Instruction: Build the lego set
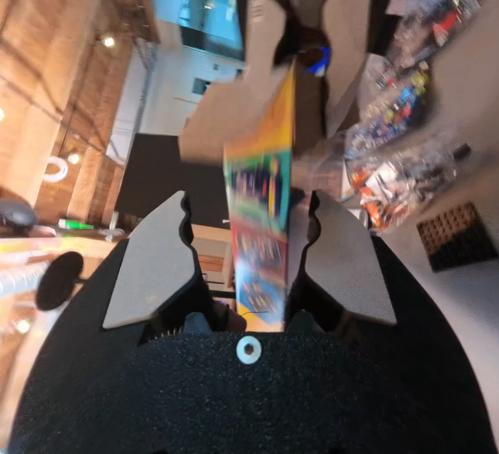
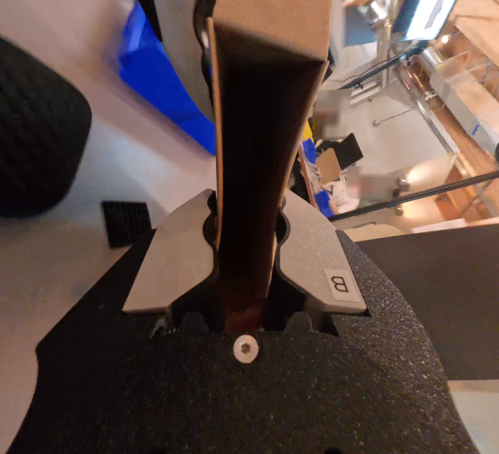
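We saw the right hand-held gripper (image 2: 247, 214) closed on an open brown cardboard box (image 2: 270, 63), both grey fingers (image 2: 183, 252) pressing its side walls, the dark hollow of the box running straight ahead from the jaws; a blue object (image 2: 162, 84) lay ahead and to the left of it on the pale table (image 2: 135, 165), and a small black ridged block (image 2: 125, 222) sat just left of its left finger. The left hand-held gripper (image 1: 249, 211) stood wide open; a colourful printed box (image 1: 259, 211) passed between its fingers (image 1: 162, 252) without either pad touching it; clear bags of small items (image 1: 391, 171) lay to its right.
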